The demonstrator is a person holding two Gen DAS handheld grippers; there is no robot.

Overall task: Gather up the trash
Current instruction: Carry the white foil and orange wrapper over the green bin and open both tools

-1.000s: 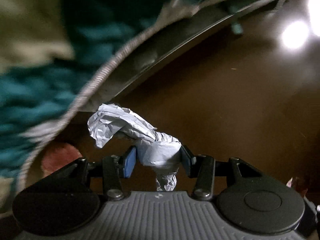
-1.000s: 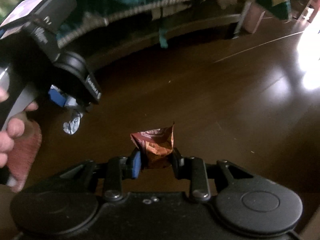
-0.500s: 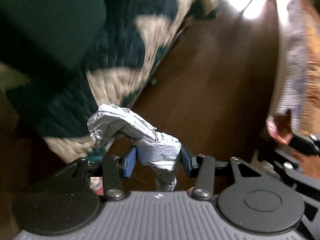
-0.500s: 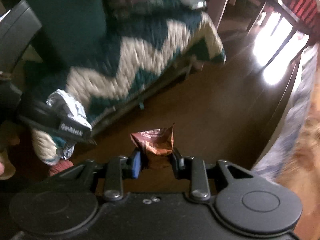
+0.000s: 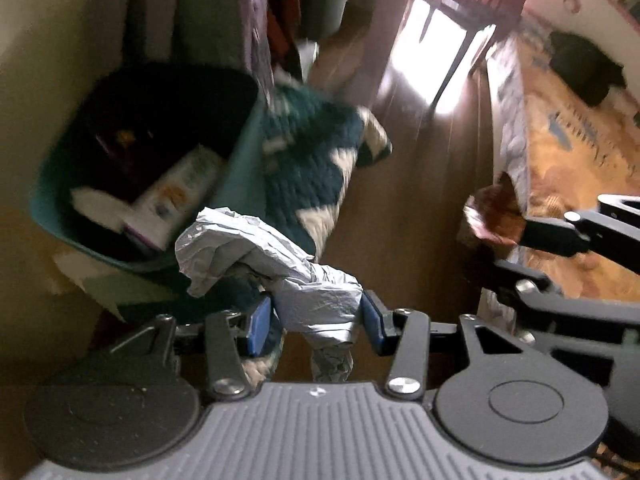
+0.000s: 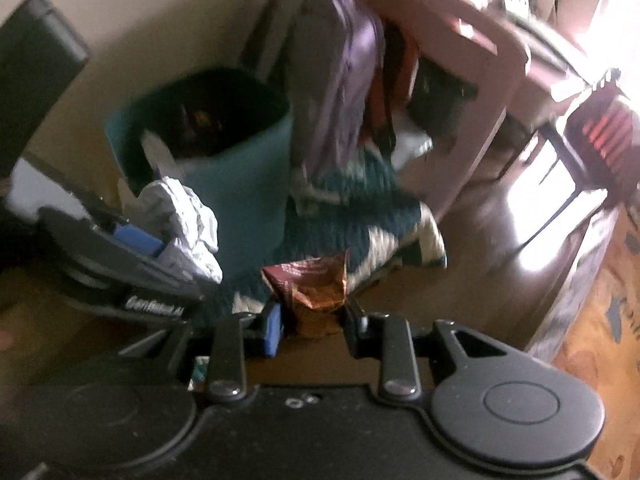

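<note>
Silvery crumpled wrapper (image 5: 280,276) sits clamped in the left gripper (image 5: 316,316), with the teal bin (image 5: 240,168) ahead-left, rim open. Brown snack wrapper (image 6: 316,292) is pinched in the right gripper (image 6: 312,328), bare wood floor (image 6: 492,240) ahead-right.

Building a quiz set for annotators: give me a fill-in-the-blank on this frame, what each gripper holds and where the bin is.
1. The left gripper is shut on a crumpled ____ wrapper.
2. The right gripper is shut on a ____ snack wrapper.
3. The teal bin stands against the ____.
4. The bin already holds some ____.

Missing words: silver; brown; wall; trash
</note>
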